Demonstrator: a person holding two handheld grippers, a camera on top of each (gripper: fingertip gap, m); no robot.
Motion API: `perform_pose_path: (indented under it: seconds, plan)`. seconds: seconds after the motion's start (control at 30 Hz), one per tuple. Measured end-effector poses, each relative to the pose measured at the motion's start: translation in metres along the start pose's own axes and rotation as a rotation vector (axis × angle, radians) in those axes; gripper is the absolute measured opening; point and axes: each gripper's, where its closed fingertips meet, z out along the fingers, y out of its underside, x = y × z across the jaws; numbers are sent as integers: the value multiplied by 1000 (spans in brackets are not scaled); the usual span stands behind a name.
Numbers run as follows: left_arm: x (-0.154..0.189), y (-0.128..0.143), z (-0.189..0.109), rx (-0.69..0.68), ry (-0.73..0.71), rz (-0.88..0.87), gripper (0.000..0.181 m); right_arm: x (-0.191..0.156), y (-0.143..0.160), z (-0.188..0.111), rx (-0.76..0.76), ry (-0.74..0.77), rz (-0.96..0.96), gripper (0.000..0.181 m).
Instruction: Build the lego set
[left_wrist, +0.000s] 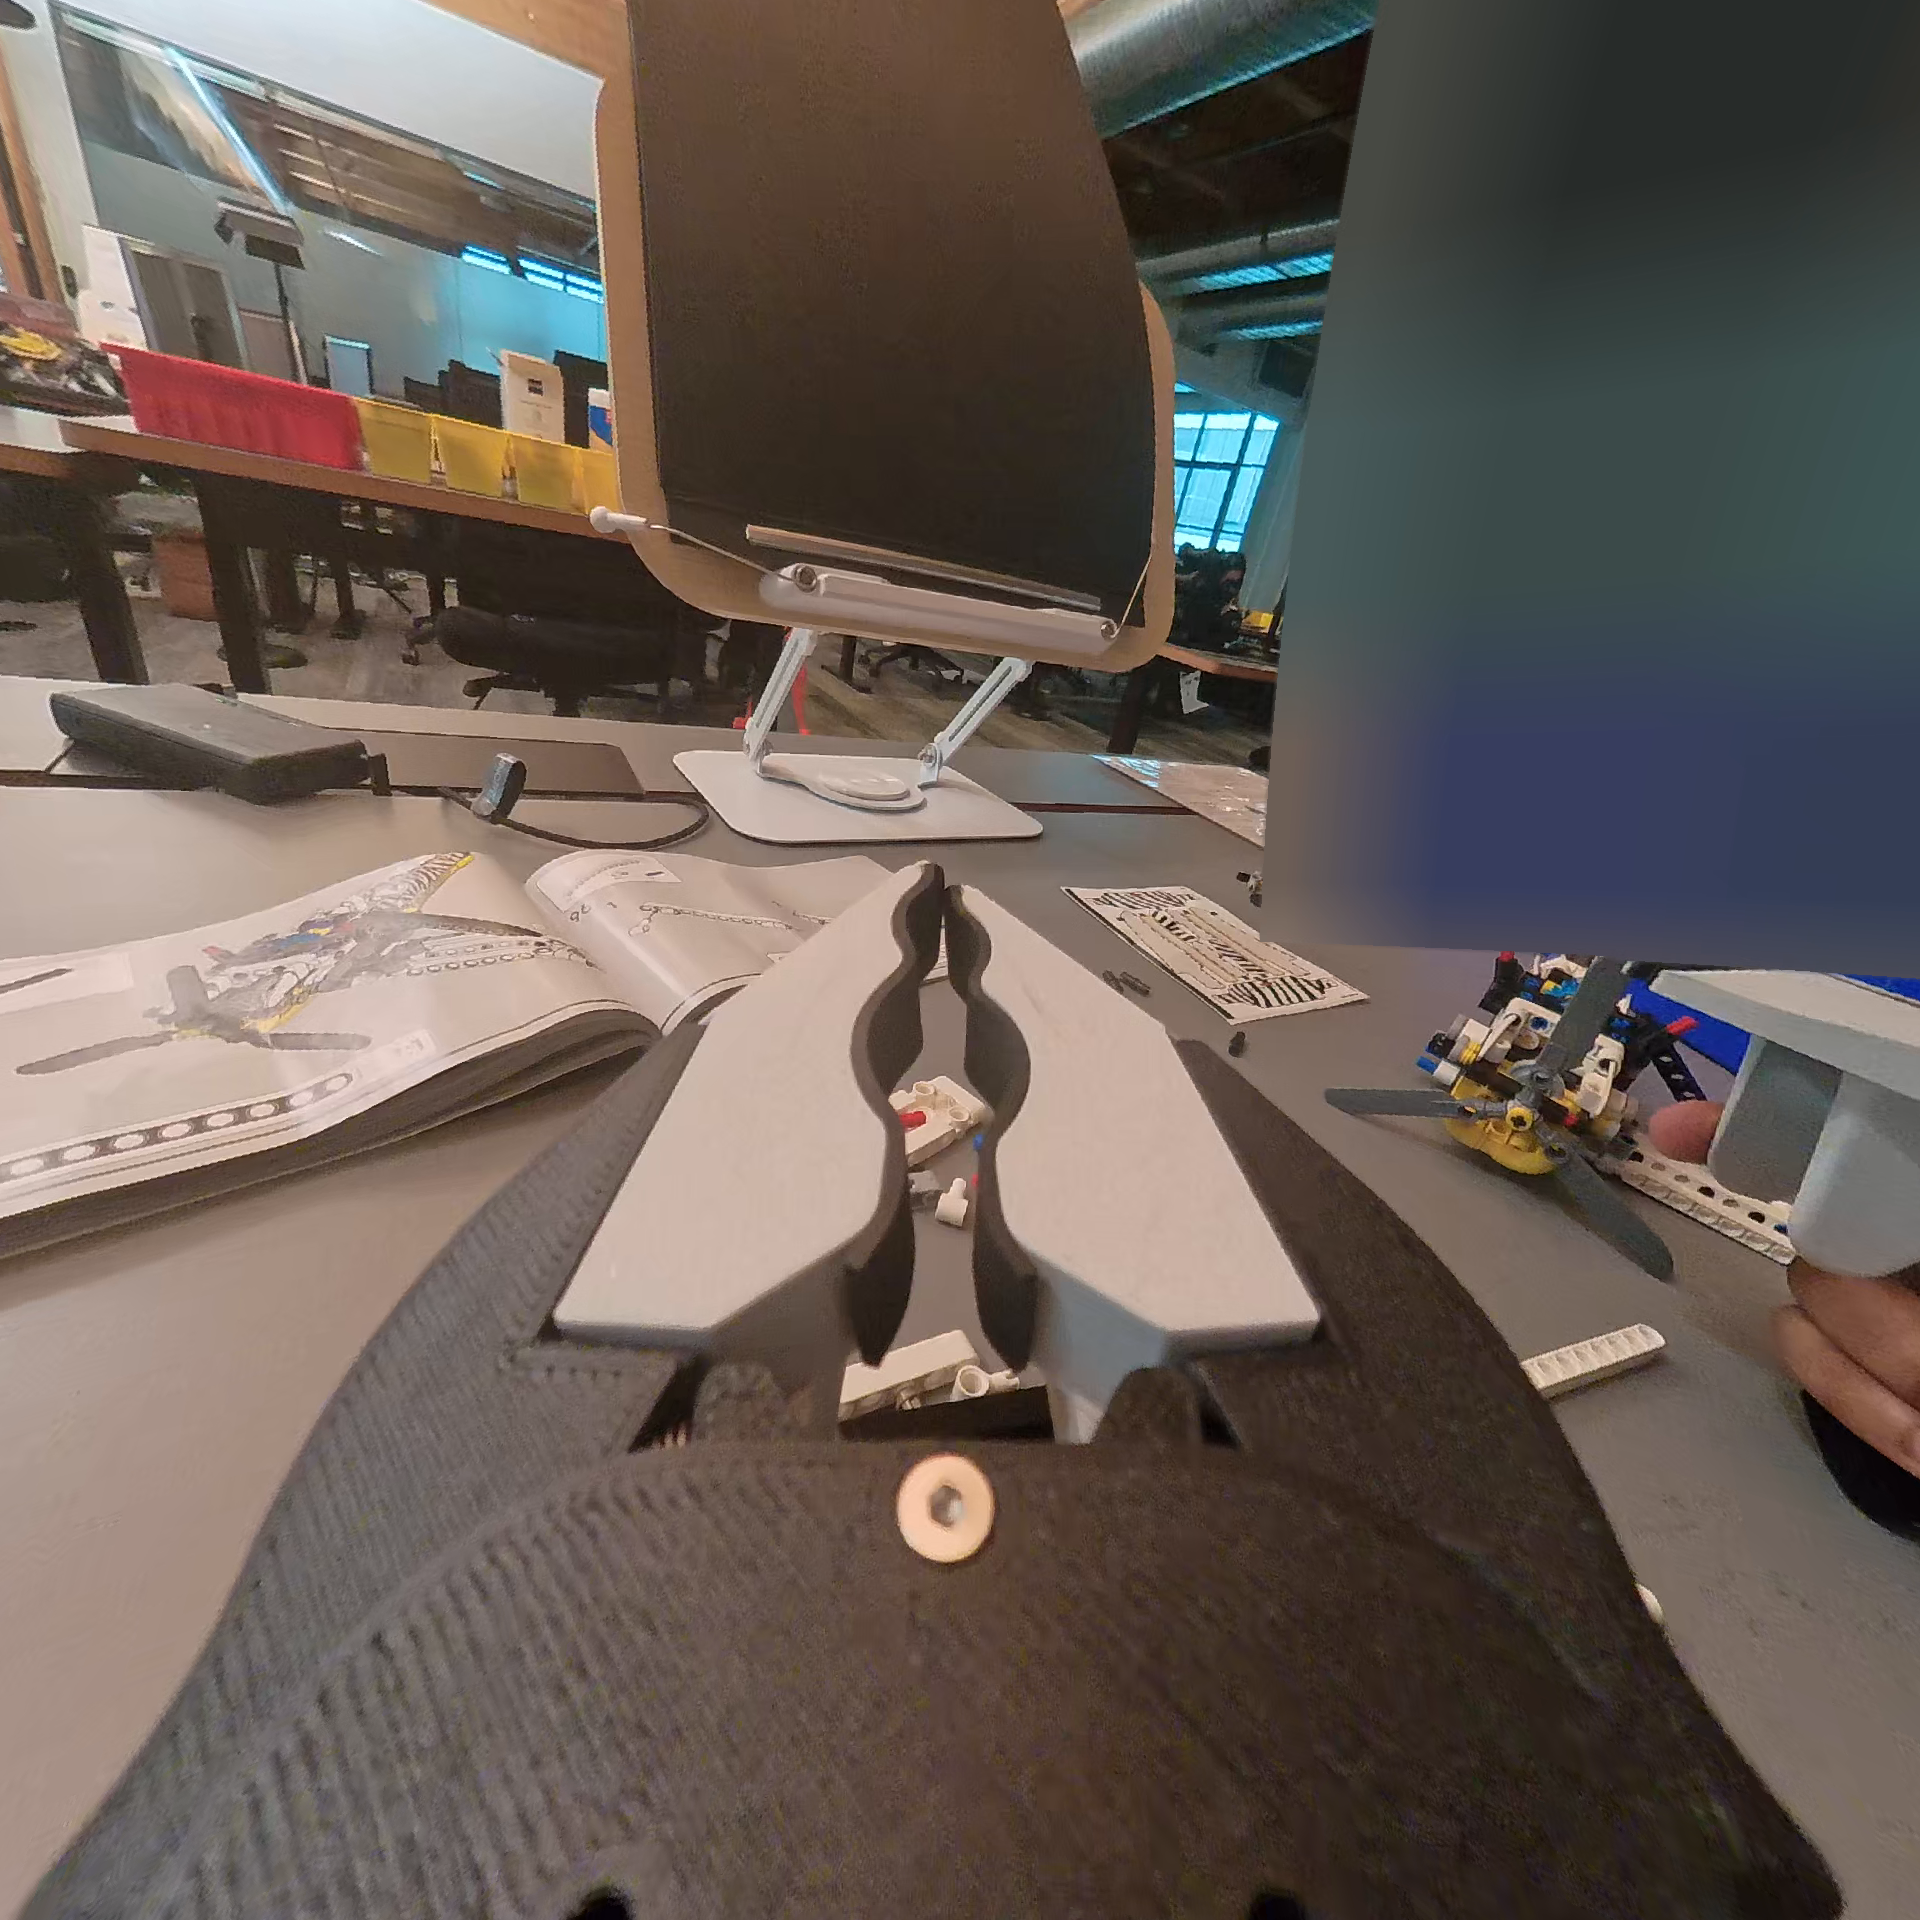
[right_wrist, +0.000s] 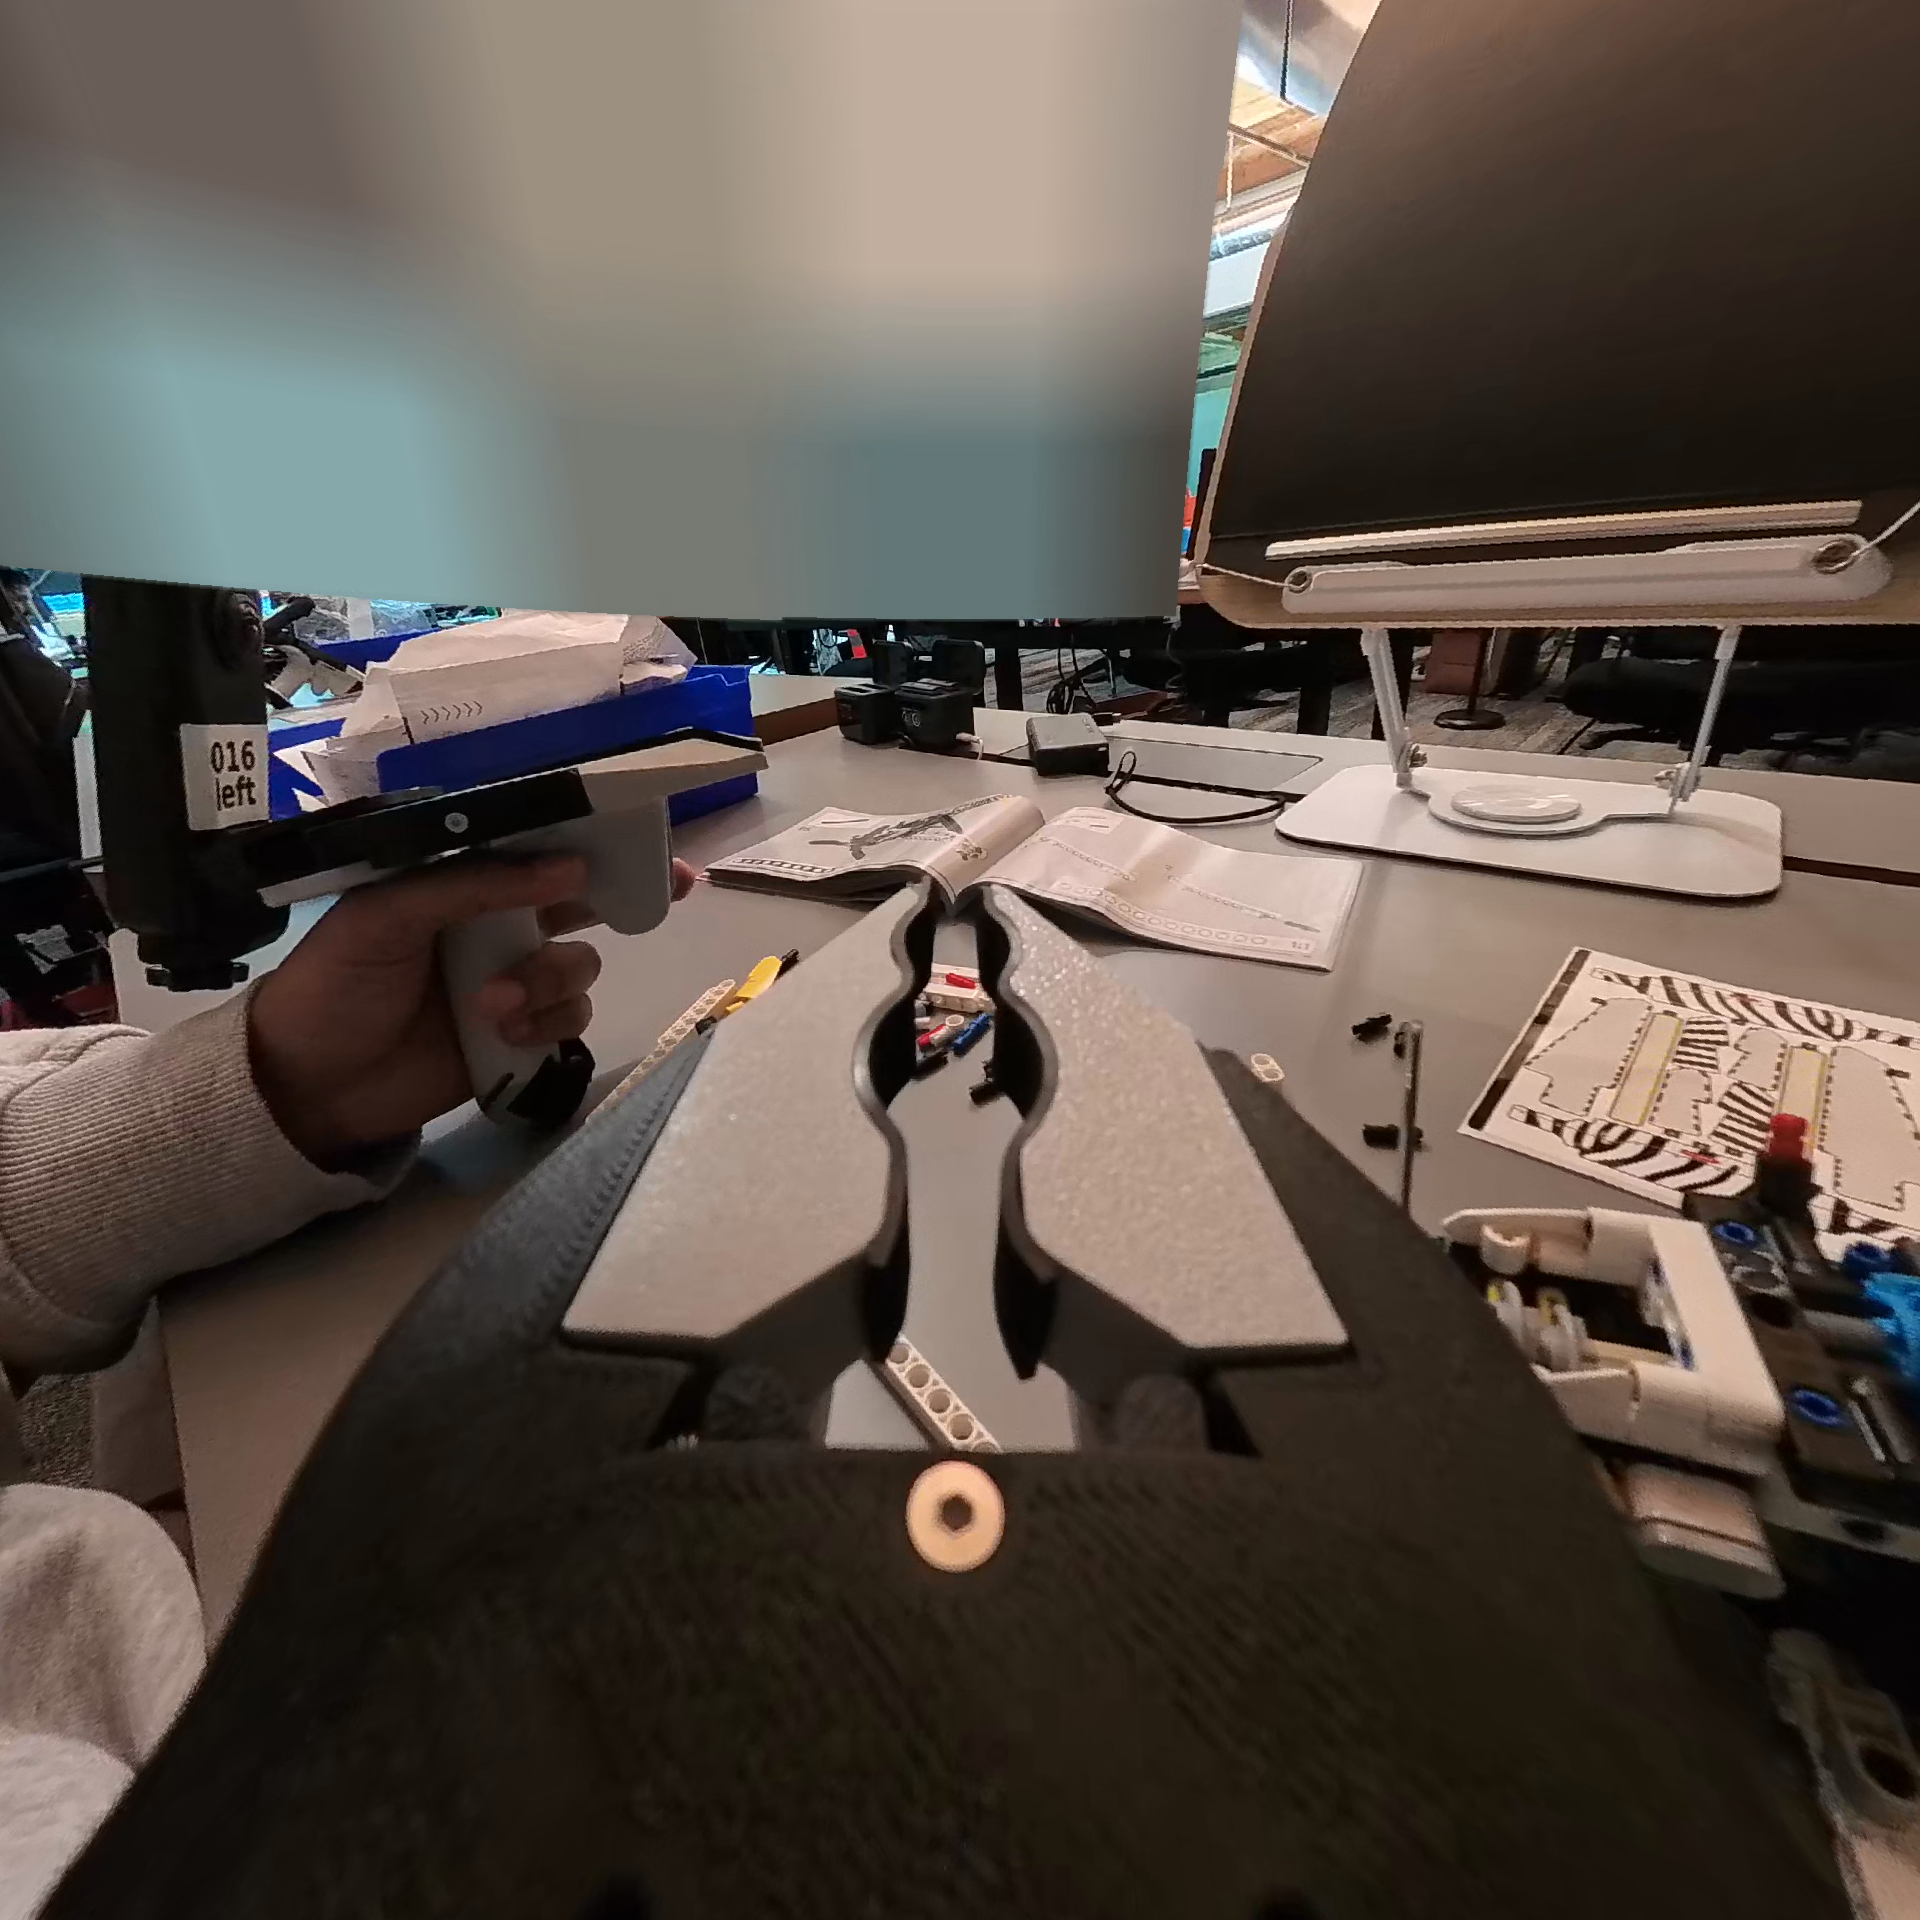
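Left wrist view: left gripper (left_wrist: 943, 902), fingers drawn together with tips nearly touching, nothing between them, held above the grey table (left_wrist: 260, 1403). Small white Lego pieces (left_wrist: 935, 1127) lie on the table below the fingers, visible through the gap between them, not touched. Open instruction booklet (left_wrist: 312, 997) at 10 o'clock of the fingertips. Sticker sheet (left_wrist: 1210, 951) with zebra stripes at 2 o'clock. Part-built Lego model (left_wrist: 1527, 1081) with grey propeller blades at 3 o'clock, well apart from the fingers, beside the other gripper's handle. Dark panel on a white stand (left_wrist: 862, 790) at 12 o'clock.

Right wrist view: right gripper (right_wrist: 954, 902), fingers likewise drawn narrow, tips nearly meeting, gripping nothing. Loose pins (right_wrist: 951, 1034), red, blue and black, on the table below the gap. White perforated beam (right_wrist: 940, 1403) under the finger bases. Part-built model (right_wrist: 1662, 1351) at 4 o'clock, apart from the fingers. Person's hand (right_wrist: 416, 997) holding the other gripper's handle at 9 o'clock.
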Motion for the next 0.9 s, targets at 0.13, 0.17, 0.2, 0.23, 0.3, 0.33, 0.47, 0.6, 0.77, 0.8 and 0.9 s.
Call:
perform_pose_path:
  seconds: [0.13, 0.17, 0.2, 0.23, 0.3, 0.33, 0.47, 0.6, 0.77, 0.8, 0.9]
  plan:
    - [2, 1, 1, -6, 15, -2, 0, 1, 0, 0, 1, -1, 7, 5]
    - [4, 2, 1, -17, 25, -11, 0, 1, 0, 0, 1, -2, 9, 5]
    - [7, 7, 2, -49, 42, -28, 0, 1, 0, 0, 1, -2, 10, 5]
    - [11, 13, 4, -96, 65, -50, 0, 1, 0, 0, 1, -2, 12, 5]
    - [16, 26, 8, -186, 104, -110, 0, 1, 0, 0, 1, -4, 15, 5]
    - [18, 33, 9, -242, 113, -127, 0, 1, -1, 0, 4, -5, 16, 5]
    - [37, 83, 1, -623, 130, 124, 1, 1, -4, -3, 29, -3, 17, 5]
    - [51, 104, -3, -779, 134, 249, 7, -2, -8, -7, 59, -7, -14, 7]
    - [52, 122, -5, -861, 122, 283, 21, -10, -10, -14, 88, -5, -91, 6]
    - [51, 126, -6, -878, 117, 300, 20, -12, -11, -15, 94, -4, -104, 5]
    - [55, 127, -7, -876, 133, 295, 11, -14, -12, -17, 105, -2, -131, 5]
